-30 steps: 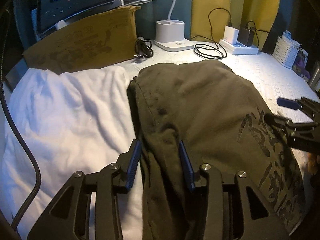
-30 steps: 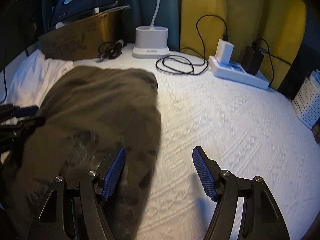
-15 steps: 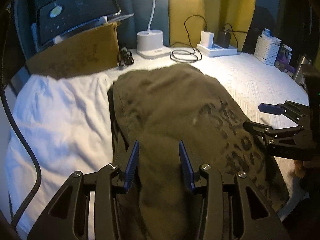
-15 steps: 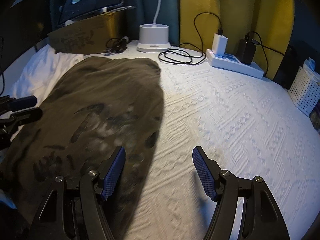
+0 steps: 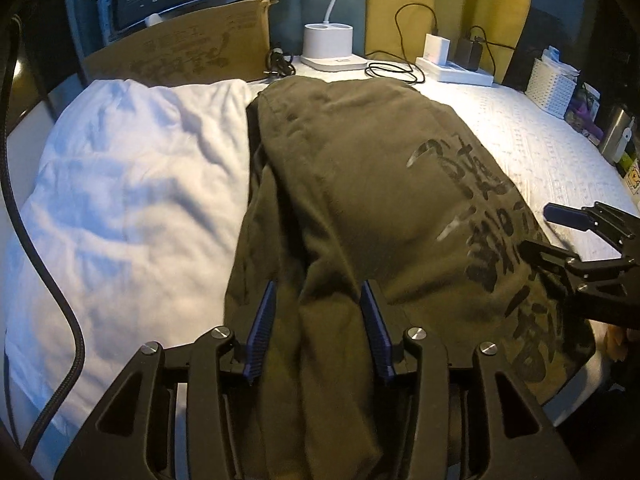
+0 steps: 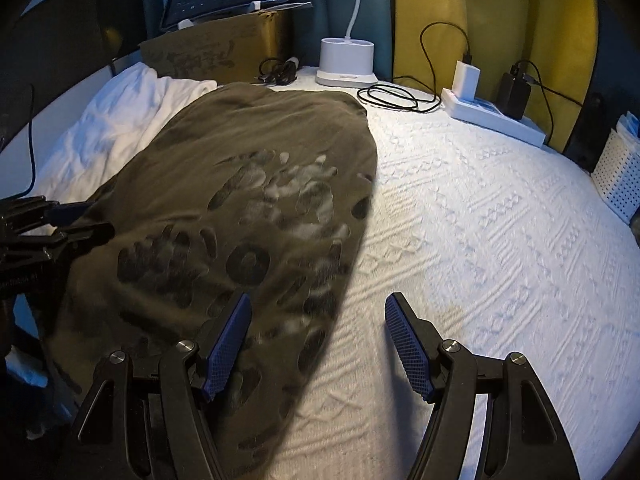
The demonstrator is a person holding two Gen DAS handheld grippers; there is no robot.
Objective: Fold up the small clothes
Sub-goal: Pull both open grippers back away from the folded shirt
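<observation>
Since a second ago we see both tools drawn back along the olive garment (image 5: 360,200), more of its dark print showing. It lies flat on the white textured bed cover (image 6: 500,240), its left edge over a white pillow (image 5: 128,192). Left tool (image 5: 318,332): jaws opening, a raised fold of the garment between the pads; contact unclear. Right tool (image 6: 316,344): jaws wide apart, holding nothing, straddling the garment's right edge. Behind stand a cardboard box (image 5: 192,52), lamp base (image 6: 346,62) and power strip (image 6: 496,118).
</observation>
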